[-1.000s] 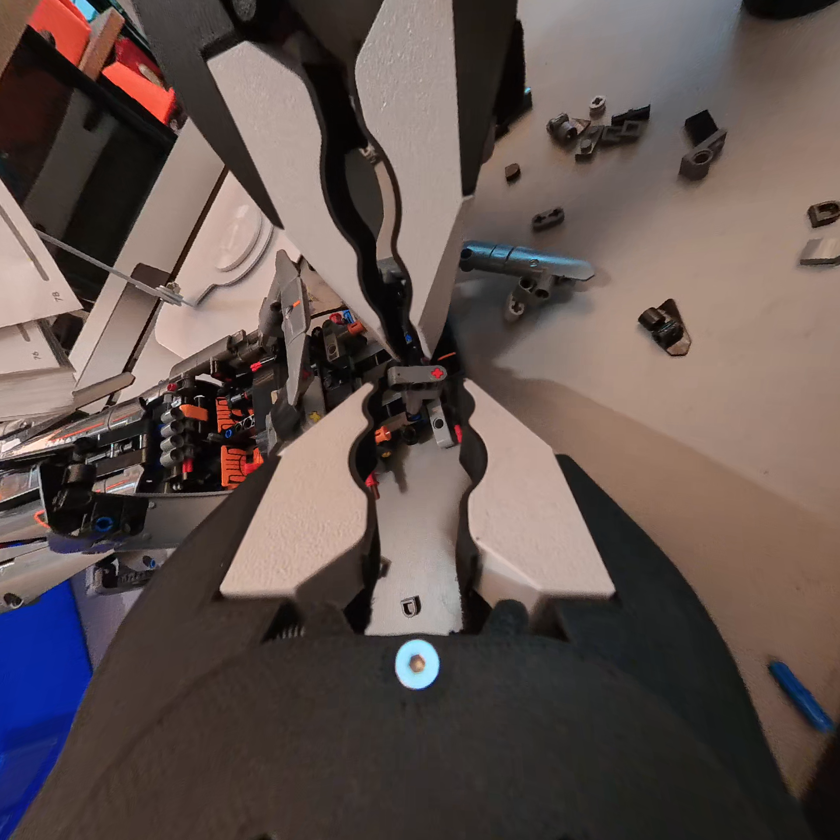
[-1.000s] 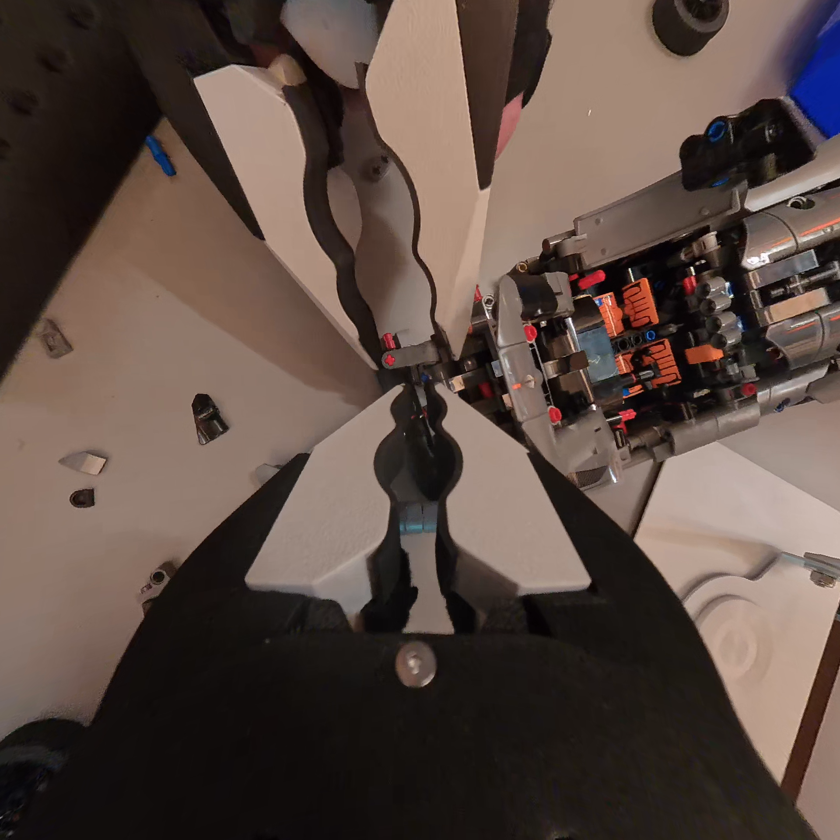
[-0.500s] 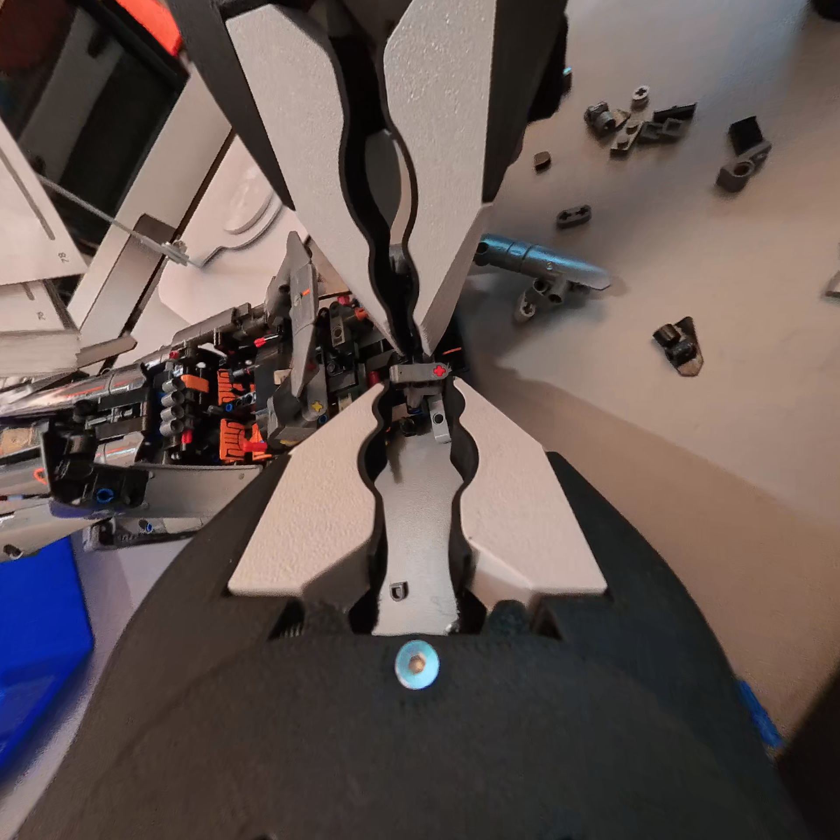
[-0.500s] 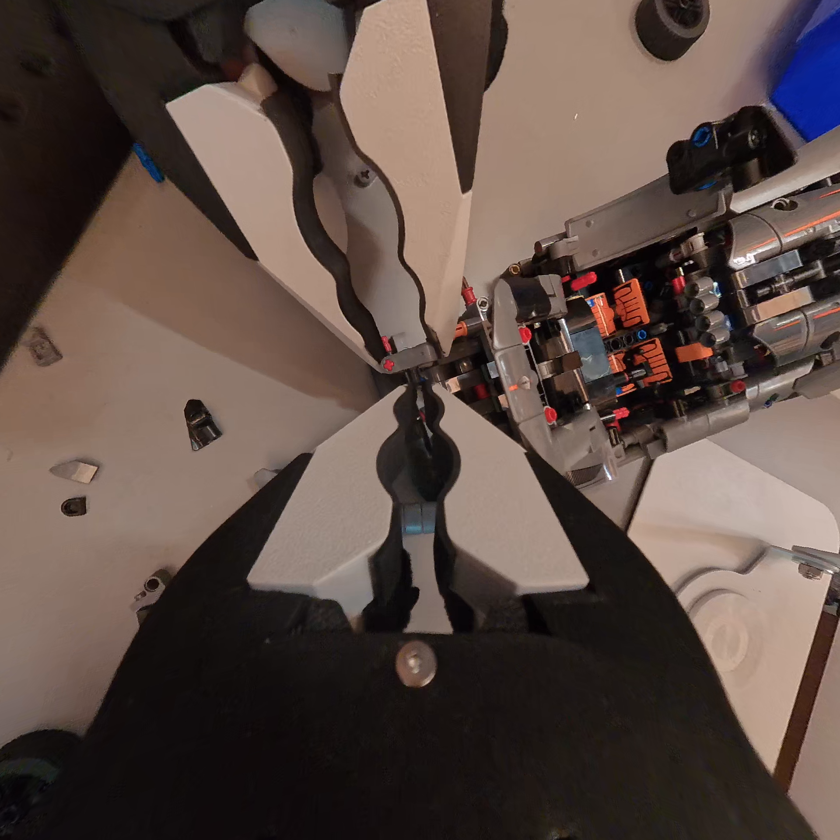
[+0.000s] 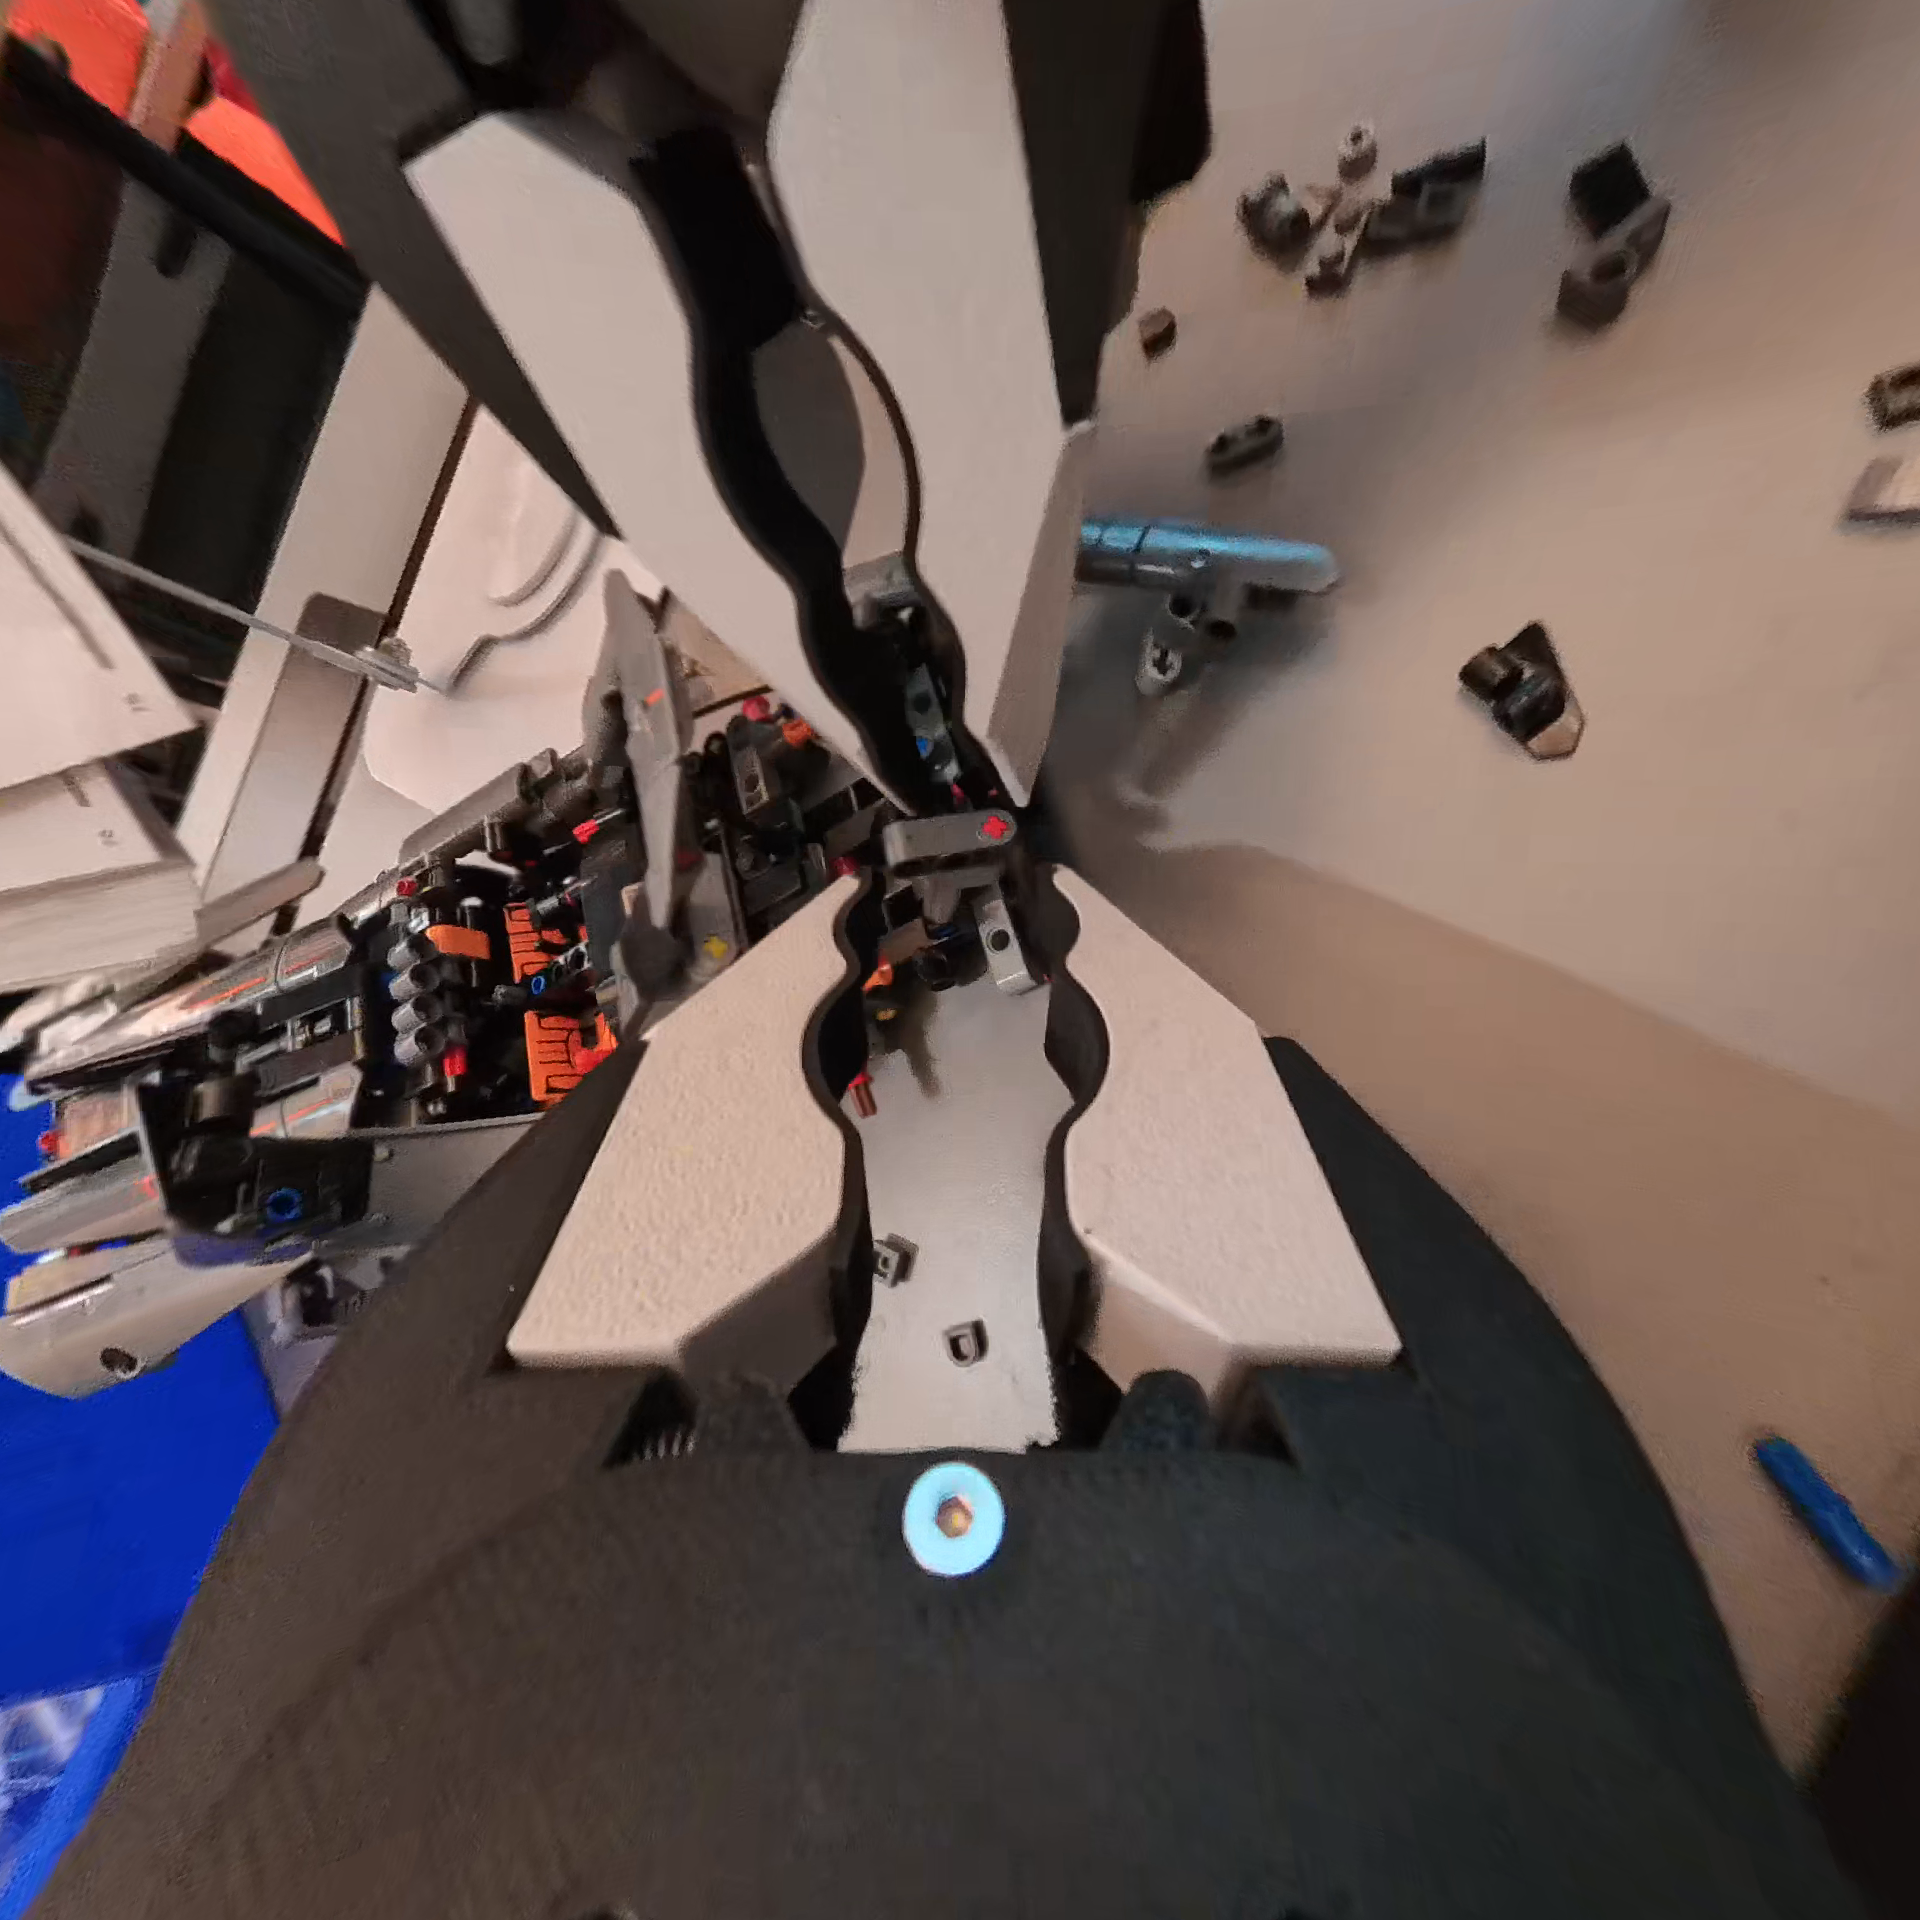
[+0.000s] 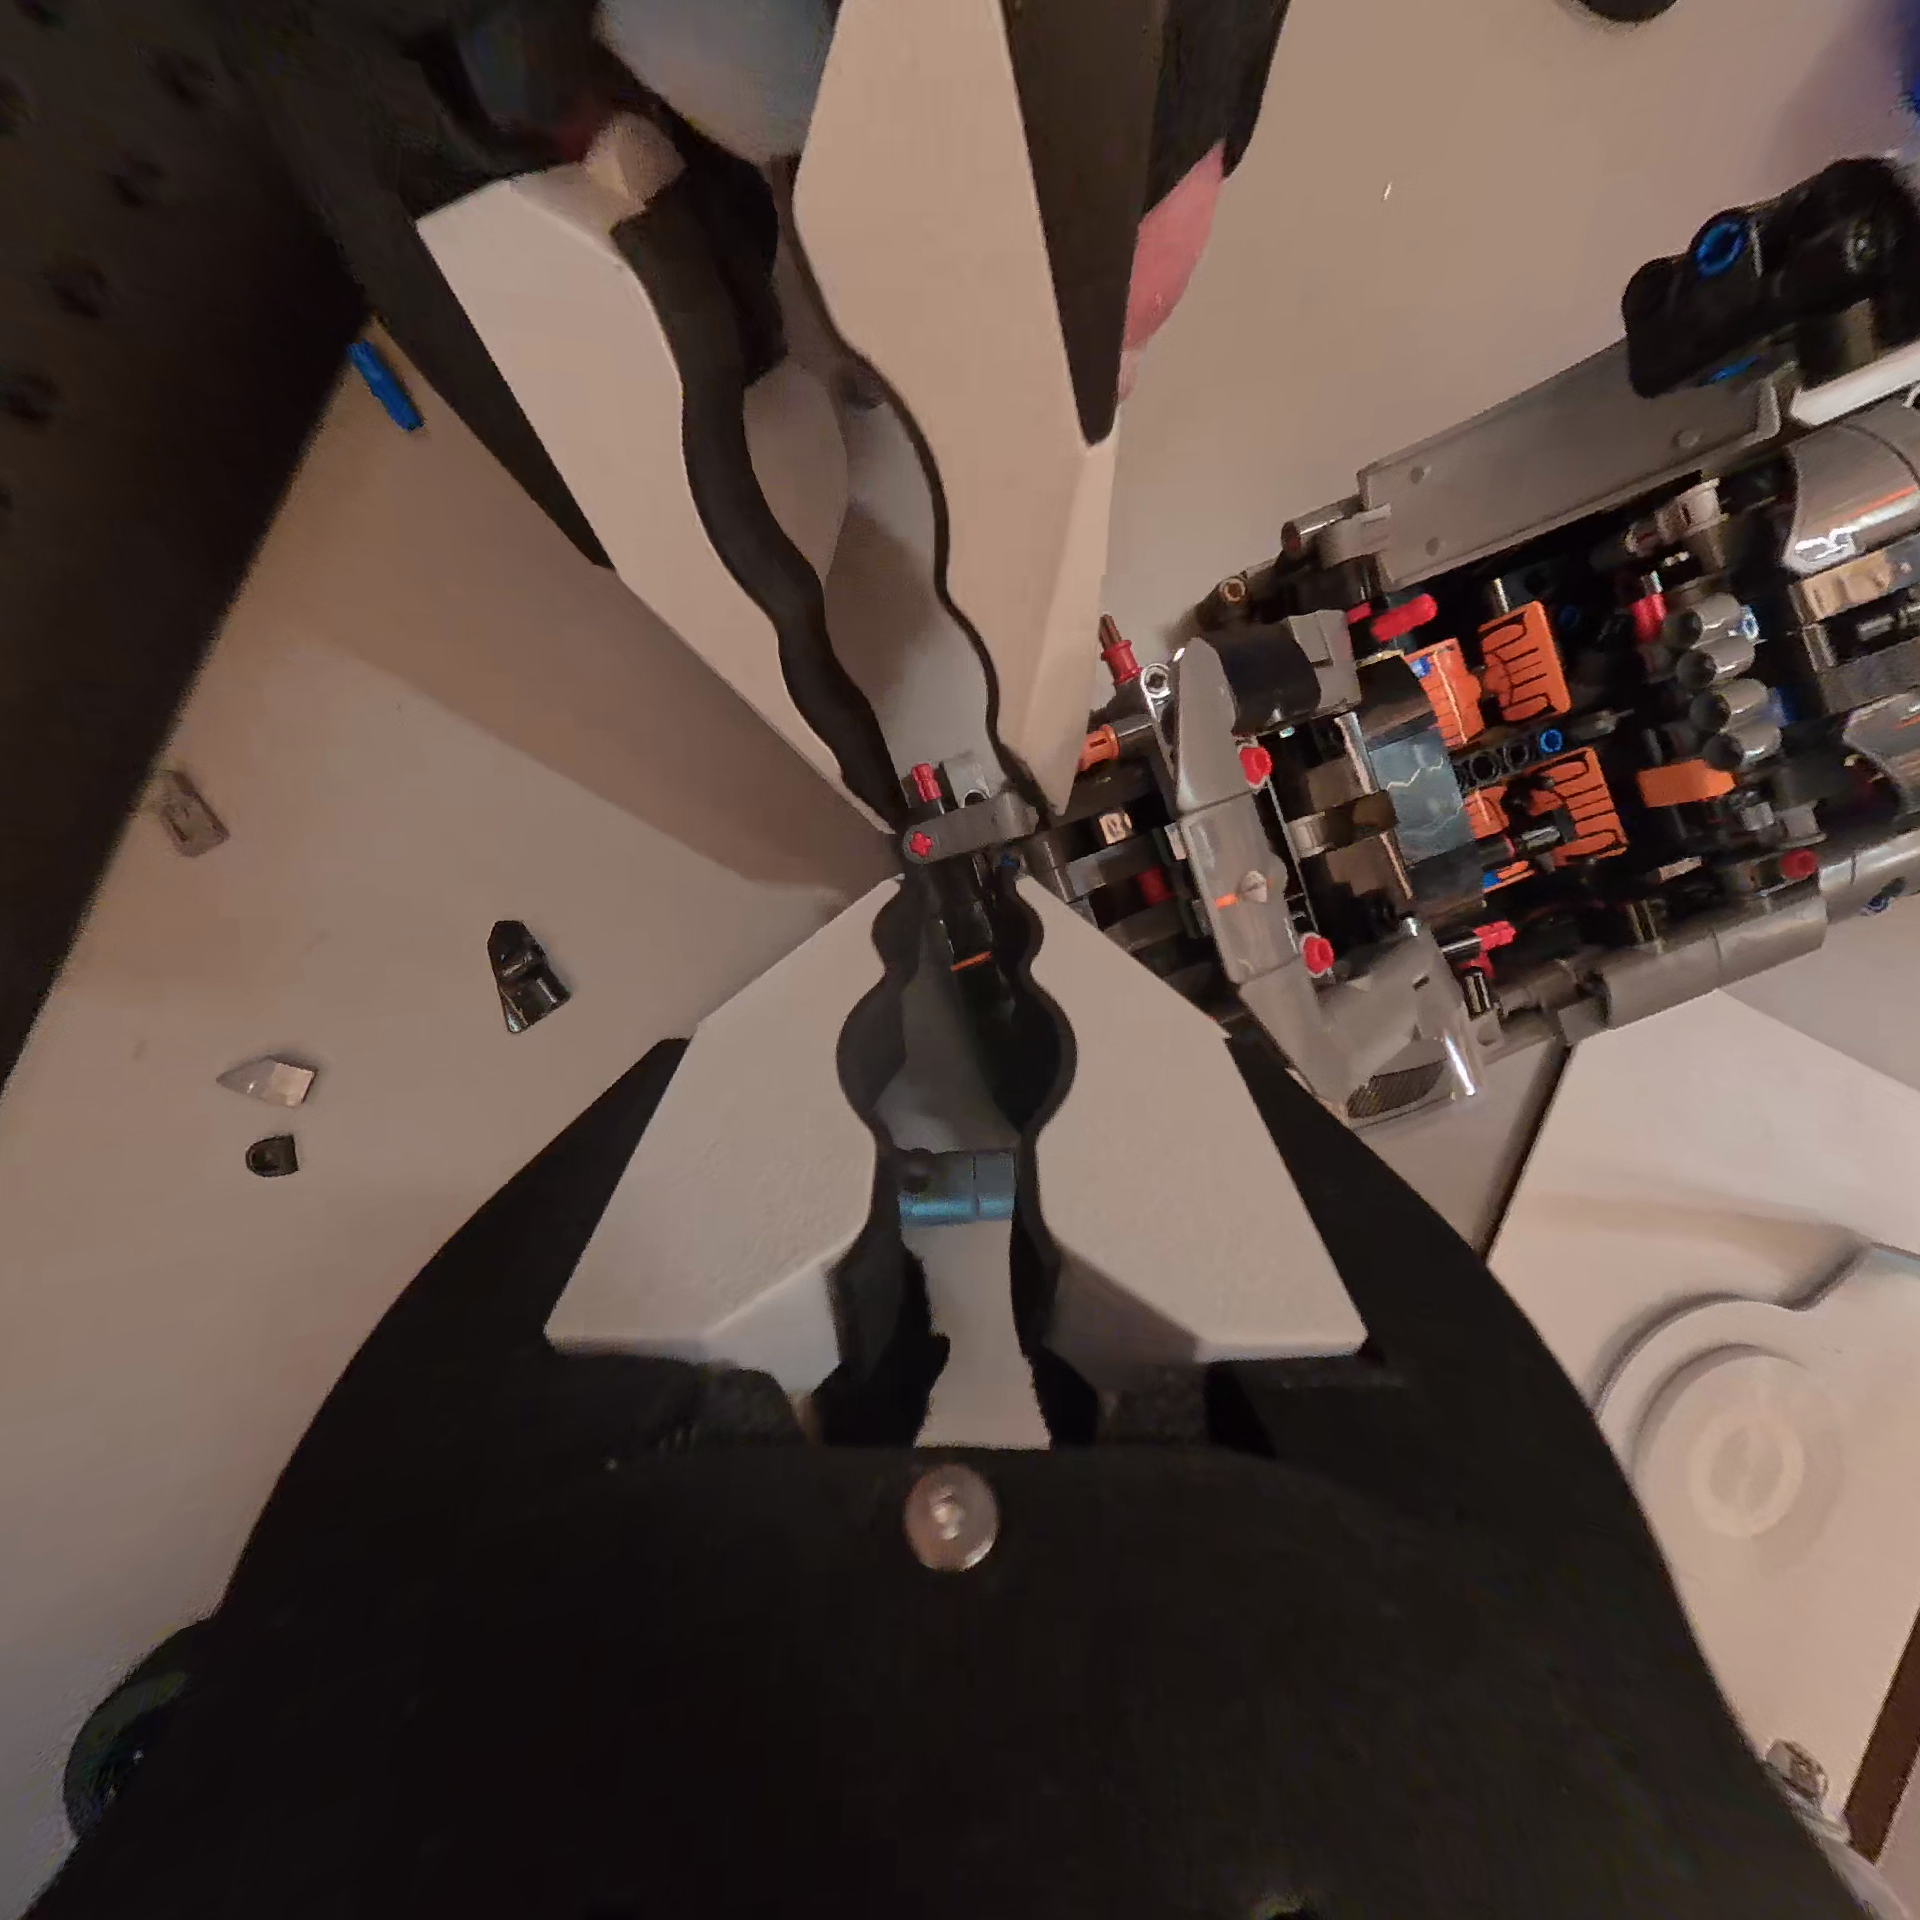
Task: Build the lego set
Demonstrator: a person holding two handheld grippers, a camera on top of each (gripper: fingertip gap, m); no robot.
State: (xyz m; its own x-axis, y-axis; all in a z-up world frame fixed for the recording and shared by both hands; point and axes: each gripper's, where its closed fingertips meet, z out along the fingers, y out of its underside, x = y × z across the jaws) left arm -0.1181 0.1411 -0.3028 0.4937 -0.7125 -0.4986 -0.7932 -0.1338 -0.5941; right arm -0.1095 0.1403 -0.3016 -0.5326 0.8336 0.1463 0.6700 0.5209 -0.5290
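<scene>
The grey, black and orange lego model [image 5: 468,987] lies on the table, left in the left wrist view and right in the right wrist view [image 6: 1455,810]. Both grippers meet tip to tip at its near end. My left gripper [image 5: 956,883] is shut on a small grey beam with a red pin [image 5: 951,840]; the beam also shows in the right wrist view [image 6: 971,831]. My right gripper [image 6: 961,894] is shut on a black part [image 6: 971,935] of the same end. In each view the other gripper comes in from the top.
Loose parts lie on the table: a long grey piece [image 5: 1205,561], a black piece [image 5: 1522,691], a cluster of dark pieces [image 5: 1351,208], a blue pin [image 5: 1829,1527]. A blue bin [image 5: 104,1507] sits at the left. A white moulded tray [image 6: 1714,1403] lies under the model. Only a small space, under 4 cm, lies between the two pairs of fingers.
Both grippers stay clamped at the model's end. The grey beam has tilted slightly and both views have shifted a little around the joint.
</scene>
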